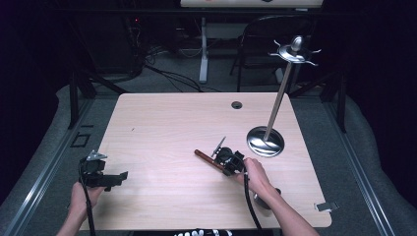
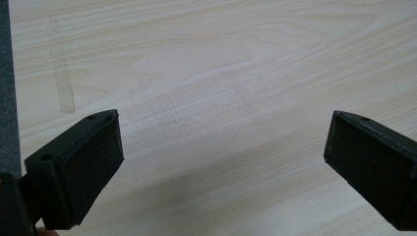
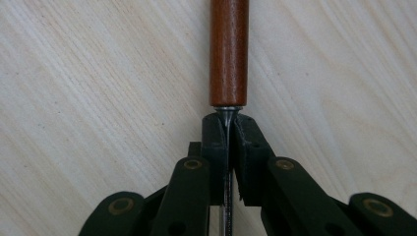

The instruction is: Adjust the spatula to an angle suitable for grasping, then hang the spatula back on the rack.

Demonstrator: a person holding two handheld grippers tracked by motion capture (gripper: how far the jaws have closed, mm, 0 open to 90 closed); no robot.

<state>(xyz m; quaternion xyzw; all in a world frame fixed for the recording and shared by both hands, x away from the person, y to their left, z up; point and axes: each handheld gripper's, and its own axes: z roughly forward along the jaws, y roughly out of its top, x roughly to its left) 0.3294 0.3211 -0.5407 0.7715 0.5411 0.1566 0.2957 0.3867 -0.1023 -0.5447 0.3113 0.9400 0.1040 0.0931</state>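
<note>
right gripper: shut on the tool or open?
Shut. In the right gripper view the right gripper has its fingers pressed onto the thin metal shank just below the wooden handle.

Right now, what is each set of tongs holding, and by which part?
Right tongs grip a wooden-handled utensil by its thin metal shank just below the handle. Left tongs are open, holding nothing.

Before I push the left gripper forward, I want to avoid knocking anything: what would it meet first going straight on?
Probably nothing: the left gripper, jaws open, points right across bare table. Further along lies the wooden-handled tool, though depth is unclear.
</note>
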